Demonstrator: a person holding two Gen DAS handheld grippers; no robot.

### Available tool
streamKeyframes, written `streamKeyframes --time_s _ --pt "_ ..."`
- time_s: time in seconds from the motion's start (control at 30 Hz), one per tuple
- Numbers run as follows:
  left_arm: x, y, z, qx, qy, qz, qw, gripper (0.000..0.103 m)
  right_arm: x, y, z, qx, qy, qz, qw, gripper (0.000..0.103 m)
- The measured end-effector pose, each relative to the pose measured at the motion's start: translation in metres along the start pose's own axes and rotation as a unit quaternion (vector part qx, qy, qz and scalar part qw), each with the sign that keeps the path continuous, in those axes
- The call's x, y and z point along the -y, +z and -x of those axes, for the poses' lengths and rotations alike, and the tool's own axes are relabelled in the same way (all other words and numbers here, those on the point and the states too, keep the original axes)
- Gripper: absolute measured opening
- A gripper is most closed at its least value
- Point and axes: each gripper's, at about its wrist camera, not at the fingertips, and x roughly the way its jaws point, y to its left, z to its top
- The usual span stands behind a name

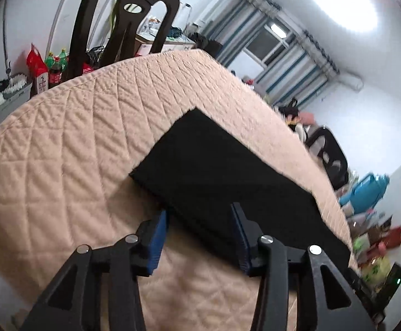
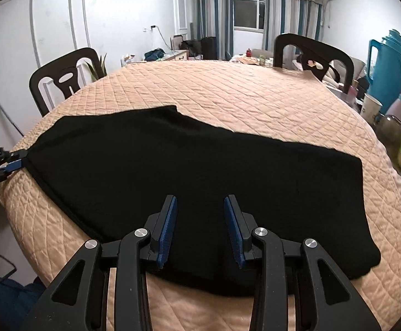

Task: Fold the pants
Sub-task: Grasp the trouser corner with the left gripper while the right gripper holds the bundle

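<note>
Now the left gripper stands part open astride the near corner of the black pants, which lie flat on the quilted peach table cover; the right gripper hovers part open over their lower edge, gripping nothing

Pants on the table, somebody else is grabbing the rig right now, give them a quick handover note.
Left gripper: open, at the near corner of the black pants, pads not pressing.
Right gripper: open, over the near edge, holding nothing.
Pants lie flat on the quilted table cover, apparently already folded lengthwise.
Left to do: fold them across, probably end to end.
</note>
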Motion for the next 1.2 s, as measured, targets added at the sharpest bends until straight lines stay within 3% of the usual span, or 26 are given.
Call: streamKeyframes --time_s 0.2,0.33,0.47,0.6,0.77,0.93,1.1,1.13,1.2 --pt "0.005 0.007 -0.011 0.012 -0.007 -0.012 0.9998 0.045 0.003 0.005 0.0 0.015 0.005 -0.02 1.0 0.037" --pt "0.013 0.013 -0.025 -0.002 0.003 -0.033 0.9994 0.009 0.004 0.004 -0.002 0.016 0.007 -0.031 0.999 0.037" --pt "0.04 0.02 -0.02 0.001 -0.022 -0.074 0.997 0.007 0.004 0.0 0.0 0.018 0.008 -0.037 0.999 0.037" --pt "0.091 0.02 -0.017 0.001 -0.069 -0.134 0.9886 0.007 0.01 -0.002 0.007 0.028 0.011 -0.051 0.998 0.037" --pt "0.17 0.0 -0.036 -0.038 -0.145 -0.212 0.9657 0.007 0.019 -0.008 0.015 0.038 0.017 -0.076 0.996 0.037" --pt "0.236 -0.056 -0.06 -0.109 -0.213 -0.286 0.9277 0.007 0.029 -0.016 0.023 0.04 0.009 -0.097 0.994 0.037" --pt "0.256 -0.117 -0.096 -0.213 -0.22 -0.326 0.8944 0.007 0.044 -0.024 0.024 0.031 0.015 -0.132 0.991 0.037" --pt "0.253 -0.123 -0.101 -0.231 -0.215 -0.325 0.8913 0.007 0.046 -0.025 0.023 0.029 0.017 -0.138 0.99 0.037" --pt "0.247 -0.128 -0.092 -0.232 -0.225 -0.325 0.8887 0.009 0.05 -0.026 0.021 0.025 0.028 -0.153 0.988 0.037"
